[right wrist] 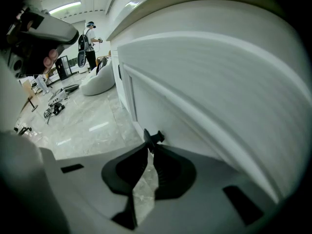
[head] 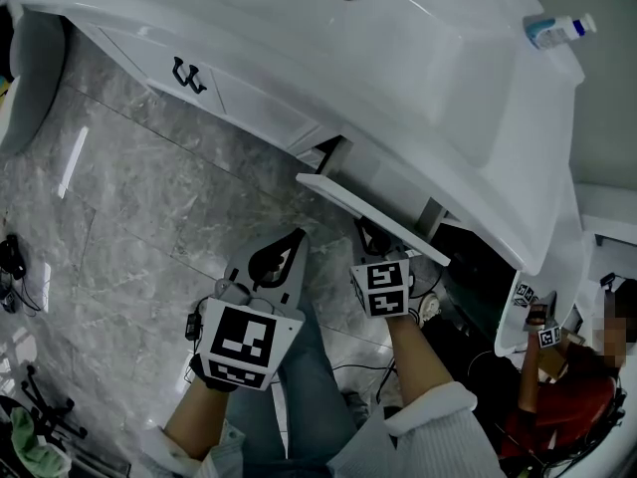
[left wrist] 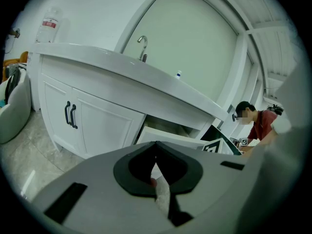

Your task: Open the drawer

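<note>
A white drawer [head: 368, 212] of the white vanity [head: 418, 88] stands pulled partly out, its front panel tilted toward me. My right gripper [head: 370, 235] is at that front panel, below it in the head view. In the right gripper view the jaws [right wrist: 148, 147] are shut on the small black drawer handle [right wrist: 155, 137], which pokes out past their tips against the drawer front [right wrist: 195, 130]. My left gripper [head: 289, 245] hangs apart to the left over the floor, shut with nothing in it. Its own view shows its closed tips [left wrist: 156, 146] in front of the open drawer [left wrist: 170, 135].
Left of the drawer are two cupboard doors with black handles [head: 187, 75] [left wrist: 71, 115]. A bottle [head: 559, 30] lies on the counter and a faucet [left wrist: 142, 47] stands at the sink. A person in red [head: 567, 386] crouches at right. A grey beanbag [head: 30, 78] and cables [head: 12, 257] lie left.
</note>
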`<state>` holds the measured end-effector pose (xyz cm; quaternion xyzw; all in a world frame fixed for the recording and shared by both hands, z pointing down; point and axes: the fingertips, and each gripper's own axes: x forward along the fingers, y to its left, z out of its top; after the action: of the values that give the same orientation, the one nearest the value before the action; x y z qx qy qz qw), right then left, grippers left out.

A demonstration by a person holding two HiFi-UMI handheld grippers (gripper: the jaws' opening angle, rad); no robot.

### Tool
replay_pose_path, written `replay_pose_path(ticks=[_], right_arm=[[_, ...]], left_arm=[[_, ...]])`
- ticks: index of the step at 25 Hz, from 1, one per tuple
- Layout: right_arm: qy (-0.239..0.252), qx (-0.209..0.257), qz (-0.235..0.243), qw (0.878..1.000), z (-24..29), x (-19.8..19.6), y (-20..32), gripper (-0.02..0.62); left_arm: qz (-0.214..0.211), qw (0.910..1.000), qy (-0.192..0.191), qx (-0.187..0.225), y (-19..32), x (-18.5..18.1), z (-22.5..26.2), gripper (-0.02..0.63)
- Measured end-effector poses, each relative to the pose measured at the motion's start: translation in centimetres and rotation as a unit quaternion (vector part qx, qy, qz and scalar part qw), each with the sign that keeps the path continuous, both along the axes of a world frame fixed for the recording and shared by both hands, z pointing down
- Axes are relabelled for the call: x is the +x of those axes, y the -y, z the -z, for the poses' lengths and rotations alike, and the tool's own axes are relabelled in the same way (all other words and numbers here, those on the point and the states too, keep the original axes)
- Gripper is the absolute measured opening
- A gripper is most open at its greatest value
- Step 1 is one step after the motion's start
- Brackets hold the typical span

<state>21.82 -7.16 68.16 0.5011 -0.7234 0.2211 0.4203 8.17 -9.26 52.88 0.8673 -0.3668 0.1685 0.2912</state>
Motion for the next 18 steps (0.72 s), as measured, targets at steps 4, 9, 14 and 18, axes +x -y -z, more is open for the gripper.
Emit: replay_pose_path(ticks=[4, 9, 14, 18], right_arm=[[0.002, 0.001, 0.0, 1.0, 0.0, -0.6, -0.9, 0.043], [0.003, 0.002, -0.003, 1.0, 0.2, -1.2, -1.5, 0.043], [0.008, -0.001, -0.008, 1.0, 0.3, -1.5, -2.0, 0.043], [0.007, -0.002, -0.014, 1.0, 0.2, -1.6, -2.4, 0.043]], left_arm=[[-0.007, 1.0, 0.002, 0.002, -0.3, 0.0, 0.1, 0.014], [-0.015, 0.9999, 0.005, 0.0, -0.7, 0.0, 0.2, 0.014], [-0.016, 0.9998, 0.008, 0.002, -0.7, -0.1, 0.4, 0.014], [-0.018, 0.9998, 0.01, 0.004, -0.6, -0.1, 0.4, 0.014]])
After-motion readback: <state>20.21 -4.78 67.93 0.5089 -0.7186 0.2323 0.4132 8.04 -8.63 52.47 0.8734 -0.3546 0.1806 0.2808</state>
